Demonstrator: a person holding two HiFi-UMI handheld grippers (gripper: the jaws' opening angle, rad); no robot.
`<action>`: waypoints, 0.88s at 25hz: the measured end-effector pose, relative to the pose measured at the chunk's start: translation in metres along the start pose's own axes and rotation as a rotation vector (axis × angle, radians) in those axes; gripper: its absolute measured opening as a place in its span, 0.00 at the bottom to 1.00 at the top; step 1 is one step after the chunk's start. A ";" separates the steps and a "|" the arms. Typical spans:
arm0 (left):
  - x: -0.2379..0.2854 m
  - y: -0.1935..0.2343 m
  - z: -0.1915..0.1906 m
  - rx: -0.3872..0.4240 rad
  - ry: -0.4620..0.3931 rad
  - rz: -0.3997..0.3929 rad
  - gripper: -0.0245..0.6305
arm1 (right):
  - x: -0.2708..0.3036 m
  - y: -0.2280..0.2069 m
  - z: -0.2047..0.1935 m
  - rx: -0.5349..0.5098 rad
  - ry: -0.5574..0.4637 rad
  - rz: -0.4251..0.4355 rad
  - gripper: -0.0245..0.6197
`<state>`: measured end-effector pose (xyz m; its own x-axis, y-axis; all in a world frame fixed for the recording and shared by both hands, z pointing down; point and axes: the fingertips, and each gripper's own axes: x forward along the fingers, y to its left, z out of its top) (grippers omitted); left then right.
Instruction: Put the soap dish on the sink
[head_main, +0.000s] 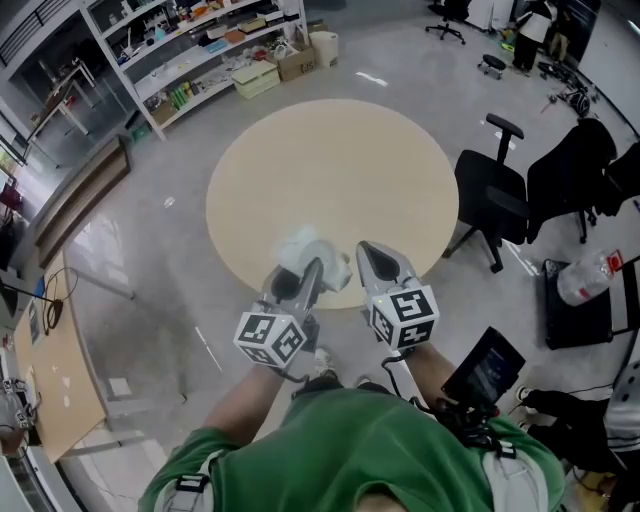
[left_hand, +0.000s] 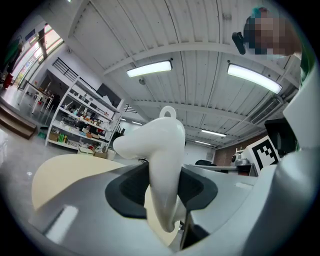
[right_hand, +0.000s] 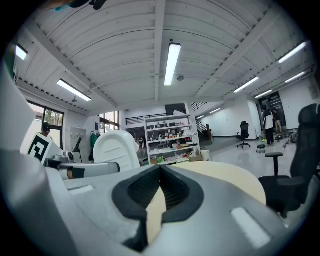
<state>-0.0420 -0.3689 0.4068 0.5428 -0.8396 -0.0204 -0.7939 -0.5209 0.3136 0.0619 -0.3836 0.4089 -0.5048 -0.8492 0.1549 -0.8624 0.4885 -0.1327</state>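
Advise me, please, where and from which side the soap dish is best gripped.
Probably at its thin wall, from the edge, as the left gripper holds it: the soap dish stands edge-on between the jaws, one pad on each face. Its broad body looks too wide.

Over table (head_main: 330, 170), left gripper (head_main: 305, 277) with soap dish (head_main: 312, 250)

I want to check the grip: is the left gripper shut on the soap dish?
Shut: the left gripper has its jaws clamped on the soap dish, one each side.
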 end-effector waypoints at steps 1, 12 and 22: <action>0.004 0.006 0.002 -0.002 0.001 -0.007 0.27 | 0.007 -0.001 0.001 -0.002 0.001 -0.008 0.04; 0.037 0.069 0.024 -0.010 0.005 -0.087 0.27 | 0.072 0.002 0.018 -0.024 -0.010 -0.094 0.04; 0.068 0.084 0.010 -0.033 0.044 -0.114 0.27 | 0.093 -0.023 0.013 -0.011 0.006 -0.143 0.04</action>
<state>-0.0740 -0.4711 0.4224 0.6409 -0.7674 -0.0163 -0.7174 -0.6065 0.3429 0.0359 -0.4762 0.4137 -0.3766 -0.9093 0.1771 -0.9261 0.3643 -0.0985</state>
